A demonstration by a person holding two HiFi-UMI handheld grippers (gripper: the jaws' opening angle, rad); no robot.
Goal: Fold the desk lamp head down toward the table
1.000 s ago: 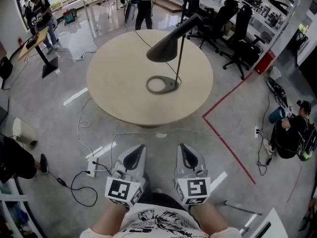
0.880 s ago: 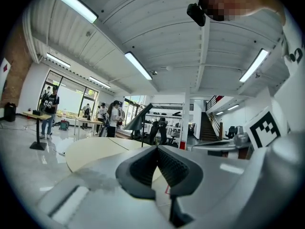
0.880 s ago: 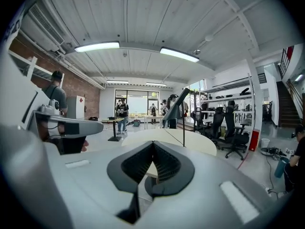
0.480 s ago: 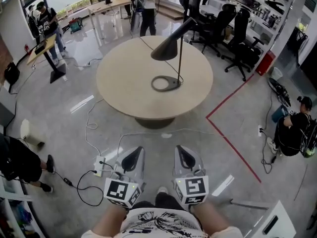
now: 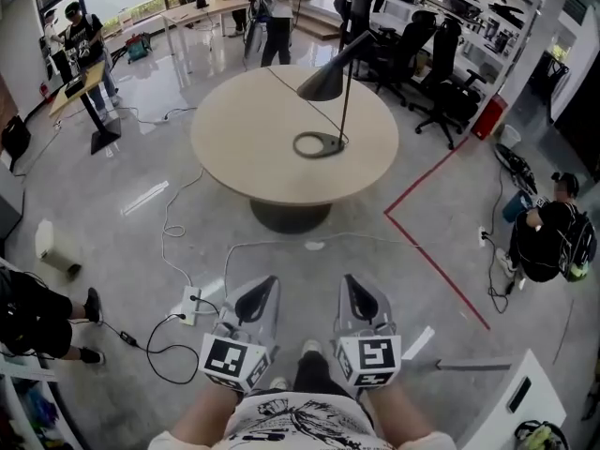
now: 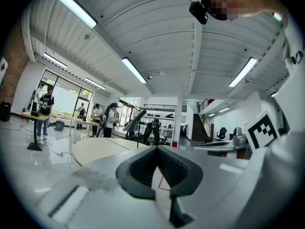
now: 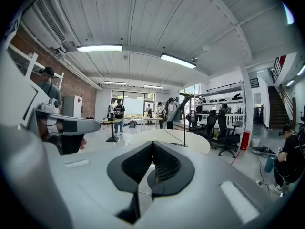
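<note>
A black desk lamp stands on the round beige table [image 5: 244, 148] far ahead of me. Its ring base [image 5: 320, 144] rests on the tabletop, a thin pole [image 5: 348, 92] rises from it, and the cone head [image 5: 323, 84] hangs out to the left, raised high. My left gripper [image 5: 266, 282] and right gripper [image 5: 348, 281] are held side by side low in the head view, over the floor and well short of the table. Both are shut with nothing between the jaws. The lamp [image 6: 135, 121] shows small in the left gripper view, and the lamp [image 7: 181, 109] shows again in the right gripper view.
Cables and a white power strip [image 5: 188, 306] lie on the grey floor between me and the table. A red tape line [image 5: 433, 253] runs at the right. Office chairs [image 5: 441, 59] stand behind the table. A person [image 5: 544, 242] sits at the right, and others stand at the back.
The table and lamp have shrunk and slid toward the top of the head view, with more floor showing in front. Both grippers keep their place and stay shut.
</note>
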